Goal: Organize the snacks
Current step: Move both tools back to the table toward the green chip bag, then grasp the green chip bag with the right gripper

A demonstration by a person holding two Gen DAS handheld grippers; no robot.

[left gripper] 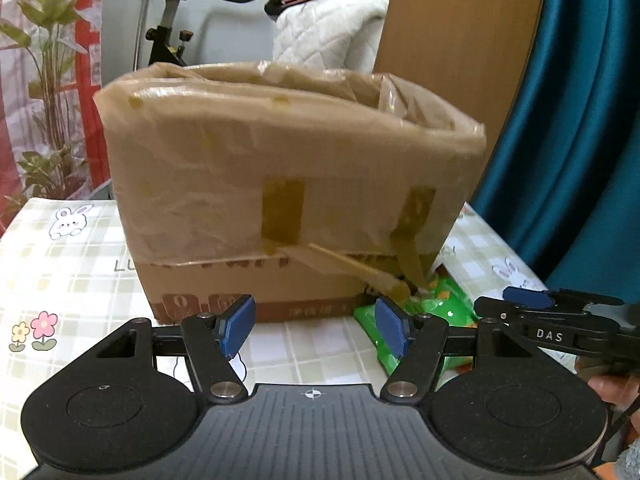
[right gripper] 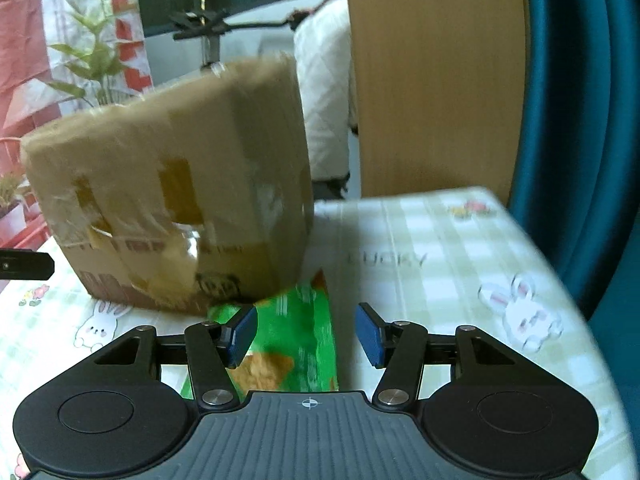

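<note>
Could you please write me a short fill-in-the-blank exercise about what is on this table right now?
1. The snack bag lying on the tablecloth is mostly ____ in colour.
2. The cardboard box is covered in clear ____.
3. The cartoon animals printed on the tablecloth are ____.
4. The jaws of the right gripper stand ____.

Missing words: green; plastic; rabbits; open

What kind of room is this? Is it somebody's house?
Most likely a home, maybe a living room. An exercise bike stands behind the table, a leafy potted plant is by the window, and the tablecloth has cartoon bunnies.
</note>
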